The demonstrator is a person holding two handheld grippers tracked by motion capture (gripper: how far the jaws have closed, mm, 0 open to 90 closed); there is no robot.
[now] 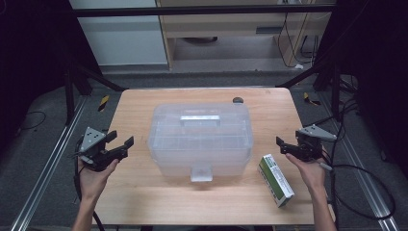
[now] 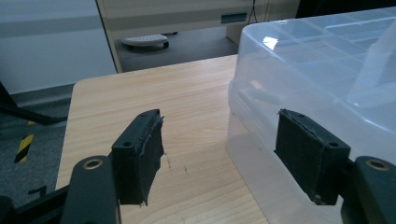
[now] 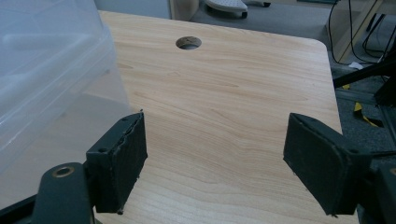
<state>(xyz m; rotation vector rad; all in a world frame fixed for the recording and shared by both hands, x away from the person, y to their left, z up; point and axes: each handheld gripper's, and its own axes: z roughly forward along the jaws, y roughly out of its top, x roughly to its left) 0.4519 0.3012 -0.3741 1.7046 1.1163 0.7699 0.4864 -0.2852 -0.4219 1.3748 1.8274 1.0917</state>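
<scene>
At the centre of the wooden table (image 1: 144,202) sat a clear plastic storage box (image 1: 199,139), lid down, its handle (image 1: 200,119) lying flat on top and its front latch (image 1: 200,173) facing the person at six o'clock. The left gripper (image 1: 119,141) hung at about nine o'clock from the box, just beside its left wall without touching, and the right gripper (image 1: 283,144) hung at three o'clock, a little farther off; both had their jaws spread wide with nothing between them. That mirrored stance, one tool on each flank and the jaws pointing inward, suggested the person was squaring up to take the box from both sides, or to work its latch and lid. A green-and-white carton (image 1: 275,180) lay flat at about four o'clock from the box, near the right hand (image 1: 308,172), probably parked there as something to go inside. In the left gripper view the box wall (image 2: 299,74) rose past the right-hand jaw, its far side cut off by the frame. Faint dividers showed through the lid, but whether any compartment held anything could not be made out, nor could the print on the carton. A cable hole (image 3: 188,43) lay at twelve o'clock near the table's far edge.
</scene>
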